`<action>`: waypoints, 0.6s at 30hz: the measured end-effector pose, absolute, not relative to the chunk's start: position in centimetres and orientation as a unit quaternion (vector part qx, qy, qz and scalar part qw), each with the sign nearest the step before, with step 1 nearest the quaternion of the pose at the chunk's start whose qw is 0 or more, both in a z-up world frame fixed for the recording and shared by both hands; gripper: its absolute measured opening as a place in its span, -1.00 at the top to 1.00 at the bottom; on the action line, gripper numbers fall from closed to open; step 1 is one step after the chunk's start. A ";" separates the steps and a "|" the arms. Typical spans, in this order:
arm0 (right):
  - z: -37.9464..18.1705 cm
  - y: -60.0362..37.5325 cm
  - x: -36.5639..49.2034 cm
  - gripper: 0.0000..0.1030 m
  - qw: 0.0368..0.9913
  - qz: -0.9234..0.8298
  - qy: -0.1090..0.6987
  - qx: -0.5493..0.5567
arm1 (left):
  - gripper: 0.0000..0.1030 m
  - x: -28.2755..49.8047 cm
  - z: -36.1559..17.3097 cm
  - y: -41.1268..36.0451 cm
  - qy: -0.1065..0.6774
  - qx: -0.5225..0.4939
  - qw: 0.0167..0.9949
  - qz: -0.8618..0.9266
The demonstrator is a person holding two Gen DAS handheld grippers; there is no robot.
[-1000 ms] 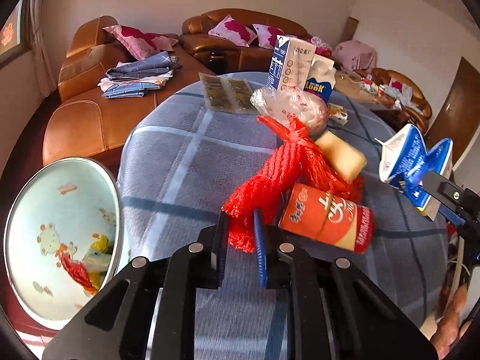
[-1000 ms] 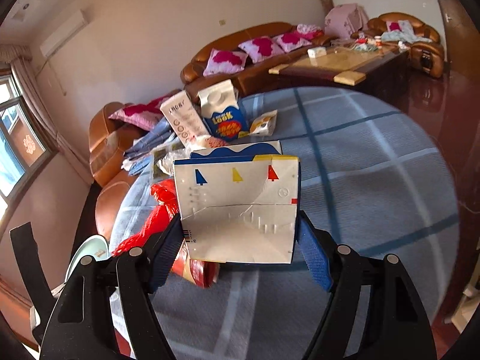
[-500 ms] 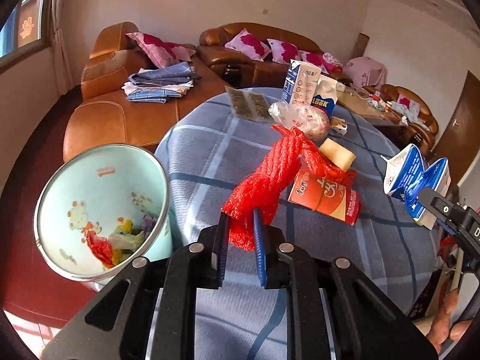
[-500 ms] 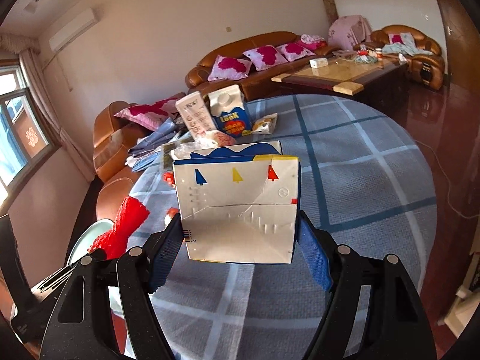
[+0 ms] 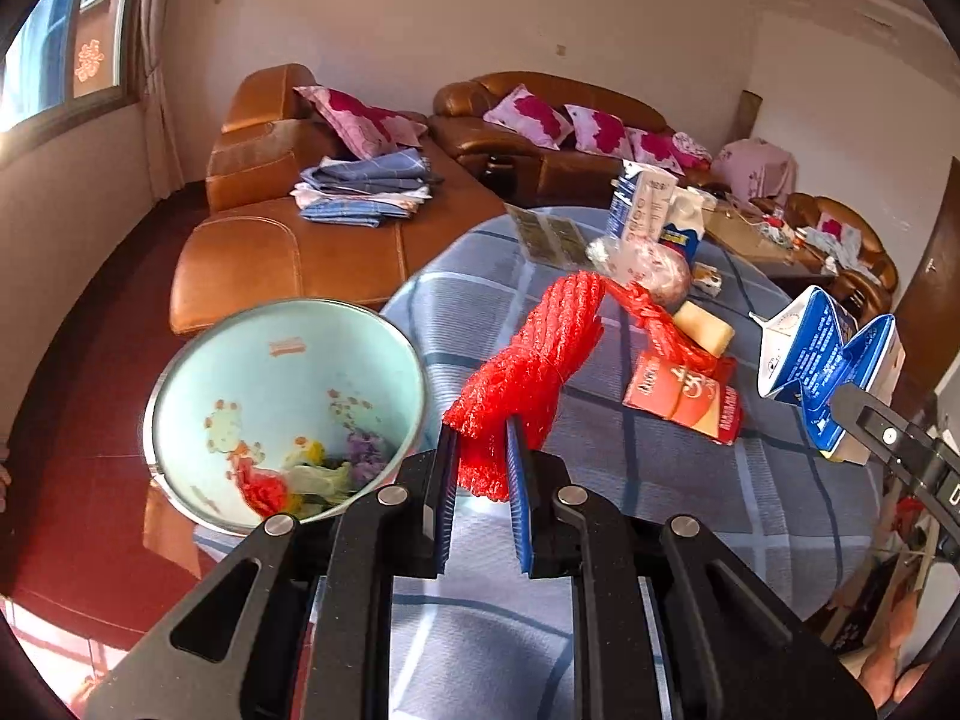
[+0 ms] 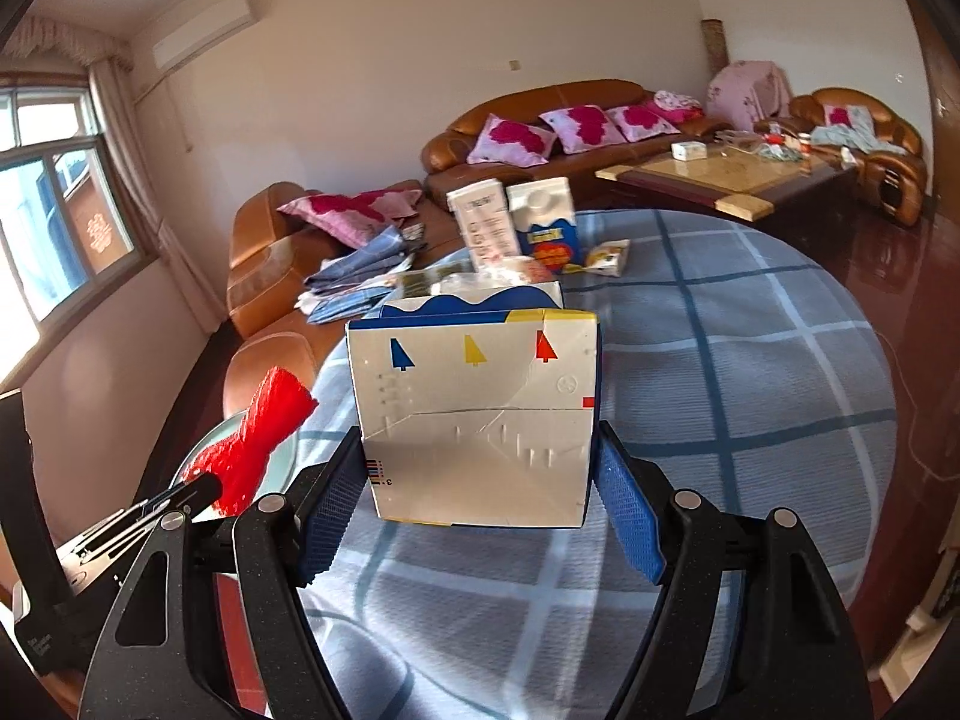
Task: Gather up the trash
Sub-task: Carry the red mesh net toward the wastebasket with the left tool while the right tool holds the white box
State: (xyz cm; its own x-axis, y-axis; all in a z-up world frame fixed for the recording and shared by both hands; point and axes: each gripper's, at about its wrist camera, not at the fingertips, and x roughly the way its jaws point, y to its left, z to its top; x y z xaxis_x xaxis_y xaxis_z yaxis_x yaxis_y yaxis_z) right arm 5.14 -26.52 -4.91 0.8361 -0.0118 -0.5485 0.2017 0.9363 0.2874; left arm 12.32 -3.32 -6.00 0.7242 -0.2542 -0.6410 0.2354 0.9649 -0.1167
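Observation:
My left gripper (image 5: 480, 462) is shut on a red mesh net bag (image 5: 534, 360) and holds it up above the table edge, just right of the pale blue trash bin (image 5: 198, 360). The bag's far end trails towards the table trash. The bin holds several scraps. My right gripper (image 6: 480, 480) is shut on a white and blue milk carton (image 6: 480, 408), held above the table. The carton also shows in the left wrist view (image 5: 822, 360), and the net bag in the right wrist view (image 6: 264, 426).
On the checked blue tablecloth (image 5: 750, 492) lie a red packet (image 5: 684, 396), a yellow block (image 5: 702, 327), a plastic bag (image 5: 654, 276) and two upright cartons (image 6: 516, 228). Brown leather sofas (image 5: 288, 240) stand behind the table. A coffee table (image 6: 720, 180) is far right.
My left gripper has lifted the red net bag up and back towards the bin, which has come further into view. The right gripper has drawn back with the carton.

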 end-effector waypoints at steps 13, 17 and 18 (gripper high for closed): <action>-4.3 -21.1 5.8 -0.42 0.949 -0.007 0.284 0.134 | 0.70 11.5 -5.3 0.8 0.337 -0.023 0.937 -0.090; -4.2 -19.7 6.0 -0.42 0.951 0.004 0.284 0.124 | 0.70 11.4 -5.1 1.8 0.334 -0.029 0.939 -0.081; -4.2 -19.3 6.2 -0.41 0.951 0.006 0.284 0.120 | 0.70 11.4 -5.1 2.0 0.333 -0.030 0.939 -0.080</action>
State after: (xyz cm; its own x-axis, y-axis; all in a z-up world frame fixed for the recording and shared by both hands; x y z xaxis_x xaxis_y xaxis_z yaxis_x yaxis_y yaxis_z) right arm 6.19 -19.33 -4.17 0.8384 0.0796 -0.5393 0.0571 0.9710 0.2322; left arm 11.39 1.96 -5.14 0.7649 -0.1699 -0.6214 0.1299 0.9855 -0.1095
